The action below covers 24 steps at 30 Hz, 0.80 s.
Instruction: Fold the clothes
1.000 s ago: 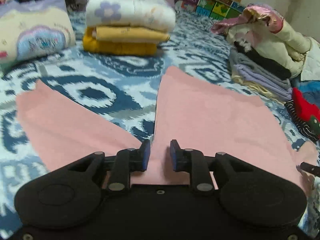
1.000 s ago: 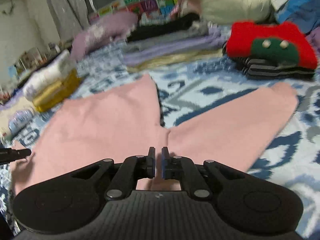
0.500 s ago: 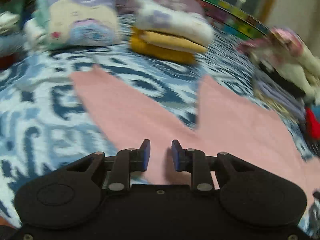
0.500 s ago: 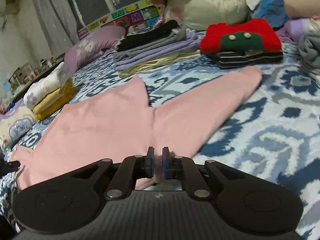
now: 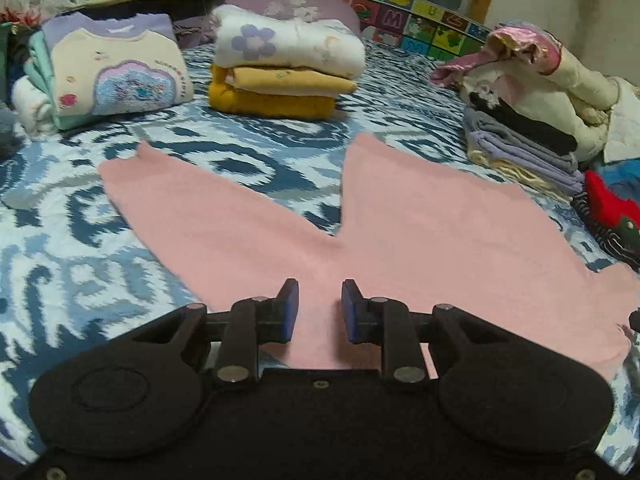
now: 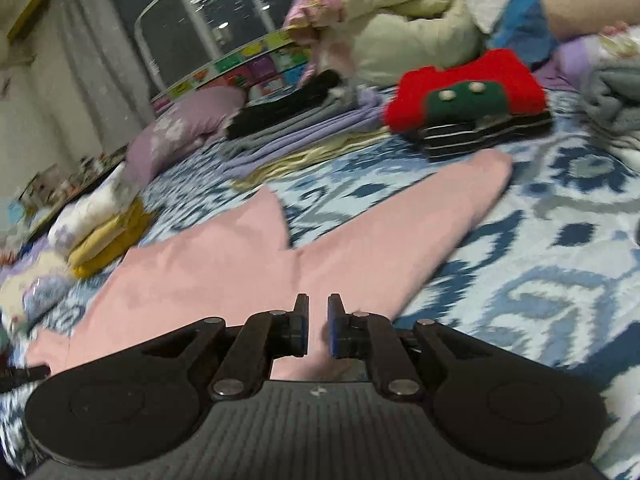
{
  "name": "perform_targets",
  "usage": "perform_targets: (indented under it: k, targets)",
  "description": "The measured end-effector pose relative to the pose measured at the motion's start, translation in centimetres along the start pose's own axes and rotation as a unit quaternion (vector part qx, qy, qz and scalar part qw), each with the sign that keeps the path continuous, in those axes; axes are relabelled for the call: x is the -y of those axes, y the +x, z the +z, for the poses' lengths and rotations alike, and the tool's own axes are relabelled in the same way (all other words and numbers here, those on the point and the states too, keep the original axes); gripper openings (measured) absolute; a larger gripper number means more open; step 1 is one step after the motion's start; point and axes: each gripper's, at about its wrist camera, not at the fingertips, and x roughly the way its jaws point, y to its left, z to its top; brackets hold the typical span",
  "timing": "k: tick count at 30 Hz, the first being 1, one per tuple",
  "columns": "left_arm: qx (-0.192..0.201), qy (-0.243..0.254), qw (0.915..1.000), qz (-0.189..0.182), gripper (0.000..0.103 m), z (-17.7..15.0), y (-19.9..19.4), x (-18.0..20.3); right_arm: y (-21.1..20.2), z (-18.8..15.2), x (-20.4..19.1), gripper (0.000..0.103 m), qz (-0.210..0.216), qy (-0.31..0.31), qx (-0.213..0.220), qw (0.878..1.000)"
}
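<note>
With both my left hand-held gripper point(image 5: 319, 307) and right hand-held gripper point(image 6: 318, 330) slightly apart over the pink top point(image 5: 400, 220), closing shallow could pinch one layer, skewing the fold.

In the left wrist view, the pink garment point(image 5: 392, 220) is now showing more of its left sleeve, which is reaching toward the middle left of the frame, and the folded yellow stack point(image 5: 280, 80) is sitting nearer the upper centre. In the right wrist view, the right gripper point(image 6: 318, 332) is standing with slightly wider jaws, and the red sweater point(image 6: 464, 88) is appearing in the upper right.
</note>
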Motion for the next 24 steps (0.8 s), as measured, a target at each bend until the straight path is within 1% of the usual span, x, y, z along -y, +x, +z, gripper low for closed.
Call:
perform_targets:
  k: [1, 4, 7, 9, 10, 11, 12, 13, 15, 16, 17, 19, 20, 22, 23, 24]
  targets:
    - [0.003, 0.003, 1.0000, -0.007, 0.021, -0.1, -0.4, 0.2, 0.0, -0.2, -0.7, 0.013, 0.010, -0.016, -0.004, 1.000]
    - [0.007, 0.038, 0.9989, -0.028, 0.021, -1.1, -1.1, 1.8, 0.4, -1.0, -3.6, 0.013, 0.045, -0.059, -0.016, 0.997]
    - [0.000, 0.071, 0.9963, -0.048, 0.021, -2.6, -1.1, 3.4, 0.6, -2.1, -7.3, 0.013, 0.087, -0.106, -0.030, 0.990]
    - [-0.018, 0.119, 0.9917, -0.045, 0.021, -3.7, -0.8, 4.8, 0.7, -3.3, -9.5, 0.013, 0.107, -0.145, -0.042, 0.983]
    - [-0.041, 0.146, 0.9874, -0.046, 0.021, -4.3, -0.3, 5.4, 0.8, -4.1, -10.7, 0.013, 0.116, -0.166, -0.050, 0.978]
    - [-0.049, 0.173, 0.9826, -0.045, 0.021, -4.9, -0.2, 5.9, 0.8, -4.8, -11.8, 0.013, 0.125, -0.187, -0.058, 0.973]
    - [-0.044, 0.195, 0.9790, -0.039, 0.021, -5.4, -0.5, 6.3, 0.8, -5.4, -12.2, 0.012, 0.120, -0.205, -0.068, 0.969]
    - [-0.044, 0.203, 0.9776, -0.036, 0.021, -5.5, -0.7, 6.5, 0.8, -5.9, -12.6, 0.011, 0.114, -0.223, -0.078, 0.965]
    - [-0.046, 0.202, 0.9776, -0.039, 0.021, -5.6, -1.1, 6.5, 0.7, -7.1, -13.4, 0.011, 0.103, -0.258, -0.098, 0.956]
    - [-0.044, 0.199, 0.9781, -0.044, 0.021, -5.5, -1.5, 6.5, 0.3, -7.0, -13.5, 0.011, 0.101, -0.264, -0.099, 0.954]
    - [-0.038, 0.195, 0.9789, -0.049, 0.021, -5.3, -1.9, 6.6, -0.1, -6.7, -13.5, 0.011, 0.101, -0.262, -0.096, 0.955]
    - [-0.025, 0.188, 0.9800, -0.062, 0.021, -5.0, -2.7, 6.9, -0.8, -6.4, -13.6, 0.012, 0.104, -0.258, -0.076, 0.958]
    - [-0.014, 0.185, 0.9802, -0.069, 0.021, -4.9, -3.0, 7.3, -1.2, -6.3, -13.8, 0.012, 0.108, -0.264, -0.061, 0.956]
    - [0.000, 0.187, 0.9784, -0.089, 0.021, -5.1, -3.1, 8.3, -1.3, -6.5, -14.3, 0.012, 0.116, -0.276, -0.047, 0.953]
    - [-0.003, 0.191, 0.9767, -0.097, 0.021, -5.4, -2.9, 8.8, -1.3, -6.6, -14.5, 0.012, 0.122, -0.281, -0.043, 0.951]
    - [-0.020, 0.203, 0.9741, -0.098, 0.021, -6.0, -2.3, 9.3, -1.0, -6.9, -14.6, 0.012, 0.123, -0.287, -0.047, 0.949]
